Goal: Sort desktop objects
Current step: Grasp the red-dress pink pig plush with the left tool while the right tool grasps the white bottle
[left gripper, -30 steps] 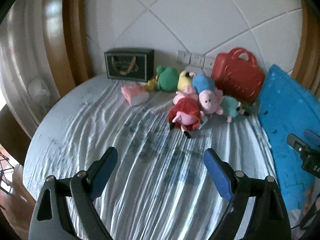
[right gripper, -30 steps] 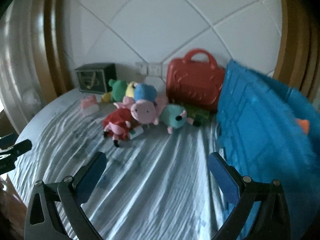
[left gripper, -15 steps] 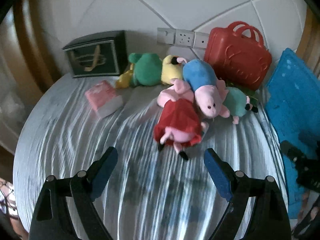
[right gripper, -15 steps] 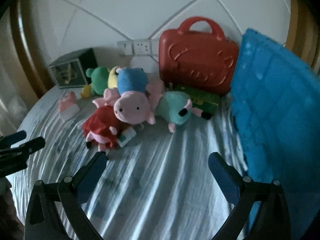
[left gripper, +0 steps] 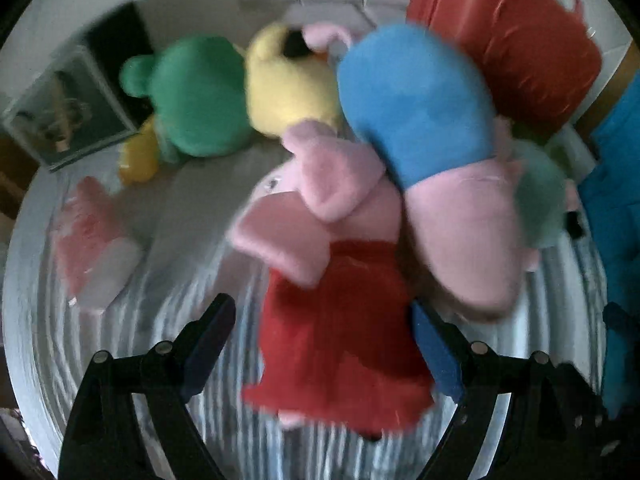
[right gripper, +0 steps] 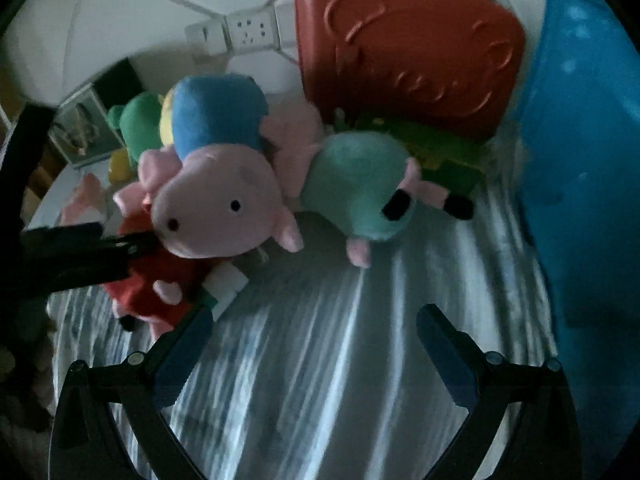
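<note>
- At the far left a dark box [left gripper: 76,108] stands by the wall with its front shut; I cannot tell what it holds.
- Just in front of it a pink packet [left gripper: 92,248] lies on the striped cloth of the table [left gripper: 168,288].
- Next comes the heap of plush toys: a green one [left gripper: 196,96], a yellow one [left gripper: 288,88], then the blue-shirted pig [left gripper: 416,100] leaning across the red-dressed pig [left gripper: 340,340].
- My left tool [left gripper: 320,344] is released, its jaws wide either side of the red-dressed pig's skirt; whether the blue pads touch it I cannot tell through the blur.
- A second ago that pig lay well ahead of this tool; now it fills the gap between the jaws.
- My right tool [right gripper: 312,344] is spread wide over bare cloth, nothing between its jaws; the teal plush [right gripper: 360,184] lies ahead of it, nearer than before.
- Behind stands a closed red case [right gripper: 408,52], contents hidden, with a green box [right gripper: 444,152] at its foot.
- A blue mat [right gripper: 584,152] leans at the far right.
</note>
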Demonstrator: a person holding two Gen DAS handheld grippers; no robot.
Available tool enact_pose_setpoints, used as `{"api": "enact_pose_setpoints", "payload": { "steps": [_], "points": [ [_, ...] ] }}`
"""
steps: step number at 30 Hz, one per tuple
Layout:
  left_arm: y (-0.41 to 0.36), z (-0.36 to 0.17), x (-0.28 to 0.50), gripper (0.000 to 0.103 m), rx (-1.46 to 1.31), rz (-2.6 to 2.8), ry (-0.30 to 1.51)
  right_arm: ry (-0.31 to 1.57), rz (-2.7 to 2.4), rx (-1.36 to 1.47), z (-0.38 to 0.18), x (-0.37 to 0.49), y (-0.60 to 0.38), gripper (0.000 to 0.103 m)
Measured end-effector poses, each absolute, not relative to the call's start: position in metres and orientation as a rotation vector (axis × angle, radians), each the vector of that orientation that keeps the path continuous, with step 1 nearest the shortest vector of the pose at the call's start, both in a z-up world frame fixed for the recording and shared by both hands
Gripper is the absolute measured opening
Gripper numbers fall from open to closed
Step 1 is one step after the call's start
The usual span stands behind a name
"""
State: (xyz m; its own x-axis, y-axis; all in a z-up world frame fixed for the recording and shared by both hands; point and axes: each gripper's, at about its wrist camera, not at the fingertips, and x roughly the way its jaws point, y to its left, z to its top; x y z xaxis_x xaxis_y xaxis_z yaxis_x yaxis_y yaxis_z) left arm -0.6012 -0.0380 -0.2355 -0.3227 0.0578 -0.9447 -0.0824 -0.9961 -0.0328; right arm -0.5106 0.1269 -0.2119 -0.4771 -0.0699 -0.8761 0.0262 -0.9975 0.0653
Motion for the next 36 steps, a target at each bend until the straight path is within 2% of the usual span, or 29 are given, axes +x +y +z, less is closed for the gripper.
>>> {"api": "enact_pose_setpoints", "payload": {
  "steps": [1, 2, 3, 5, 11, 14, 15, 16, 18, 22, 29, 30, 31, 32, 34, 36],
  "points": [
    [-0.037, -0.242, -0.605, 0.087, -1.776, 2.462, 0.027, -0.069, -2.639, 1.588, -0.218, -0.515, 0.125, 0.103],
    [-0.037, -0.246, -0.607, 0.078, -1.772, 2.443, 0.017, -0.069, -2.625, 1.601, -0.222, -0.518, 0.123, 0.103],
    [-0.038, -0.249, -0.605, 0.074, -1.766, 2.427, -0.004, -0.064, -2.614, 1.609, -0.226, -0.519, 0.12, 0.103],
    [-0.043, -0.244, -0.591, 0.069, -1.724, 2.454, -0.003, -0.043, -2.588, 1.616, -0.231, -0.52, 0.113, 0.103],
    [-0.076, -0.229, -0.532, 0.066, -1.722, 2.481, -0.078, -0.022, -2.523, 1.62, -0.24, -0.515, 0.091, 0.103],
    [-0.087, -0.22, -0.512, 0.065, -1.71, 2.539, -0.052, -0.044, -2.487, 1.627, -0.247, -0.514, 0.081, 0.103],
    [-0.089, -0.218, -0.51, 0.065, -1.703, 2.561, -0.035, -0.053, -2.482, 1.624, -0.249, -0.513, 0.077, 0.099],
    [-0.091, -0.217, -0.511, 0.065, -1.696, 2.581, -0.031, -0.056, -2.482, 1.627, -0.25, -0.513, 0.073, 0.088],
    [-0.093, -0.217, -0.517, 0.065, -1.688, 2.596, -0.051, -0.084, -2.484, 1.627, -0.252, -0.514, 0.067, 0.077],
    [-0.097, -0.22, -0.526, 0.065, -1.672, 2.61, -0.077, -0.169, -2.459, 1.667, -0.259, -0.526, 0.067, 0.077],
    [-0.088, -0.234, -0.545, 0.065, -1.646, 2.531, -0.106, -0.182, -2.417, 1.725, -0.283, -0.546, 0.057, 0.075],
    [-0.086, -0.235, -0.546, 0.065, -1.641, 2.53, -0.103, -0.187, -2.401, 1.734, -0.288, -0.548, 0.056, 0.069],
    [-0.086, -0.237, -0.548, 0.065, -1.638, 2.527, -0.105, -0.206, -2.377, 1.744, -0.294, -0.551, 0.056, 0.058],
    [-0.086, -0.239, -0.549, 0.065, -1.634, 2.523, -0.11, -0.211, -2.369, 1.754, -0.296, -0.551, 0.056, 0.054],
    [-0.082, -0.24, -0.55, 0.065, -1.632, 2.518, -0.108, -0.164, -2.402, 1.74, -0.297, -0.552, 0.056, 0.049],
    [-0.08, -0.239, -0.549, 0.06, -1.626, 2.523, -0.102, -0.162, -2.401, 1.743, -0.298, -0.55, 0.06, 0.049]
  ]
}}
